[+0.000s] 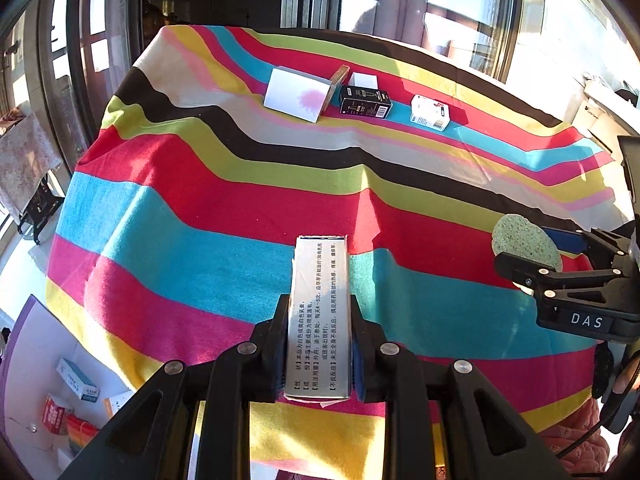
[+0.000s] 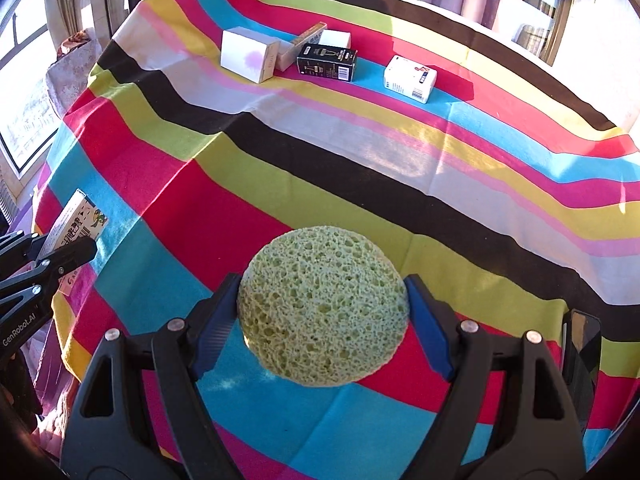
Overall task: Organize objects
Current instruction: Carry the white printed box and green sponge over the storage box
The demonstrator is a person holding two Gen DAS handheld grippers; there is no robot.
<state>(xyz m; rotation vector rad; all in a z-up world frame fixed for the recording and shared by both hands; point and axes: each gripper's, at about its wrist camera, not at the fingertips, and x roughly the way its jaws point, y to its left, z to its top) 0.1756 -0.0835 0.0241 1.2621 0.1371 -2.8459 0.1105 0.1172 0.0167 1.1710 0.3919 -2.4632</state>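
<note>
Left claw (image 1: 319, 344) is clamped on a silver carton (image 1: 319, 316), held lengthwise between the fingers, above the striped cloth (image 1: 200, 240) on the table. Right claw (image 2: 322, 320) grips a round green sponge (image 2: 323, 306) across its sides, also off the cloth.

Landmark: black box (image 2: 326, 62) at the far side. A white box (image 2: 248, 54) lies just left of it, and a tan box (image 2: 306, 42) leans between the two. A small white box (image 2: 409, 78) lies to its right, apart.

Risks:
- Sponge is soft; it looks squeezed only at the edges and could pop out or rotate if the grip eases.
- Carton is glossy and long, with much of it past the fingertips; it could pivot or slide.
- Setting either down near the black box could knock the leaning tan box.
- Cloth is creased, so the carton may tip.
</note>
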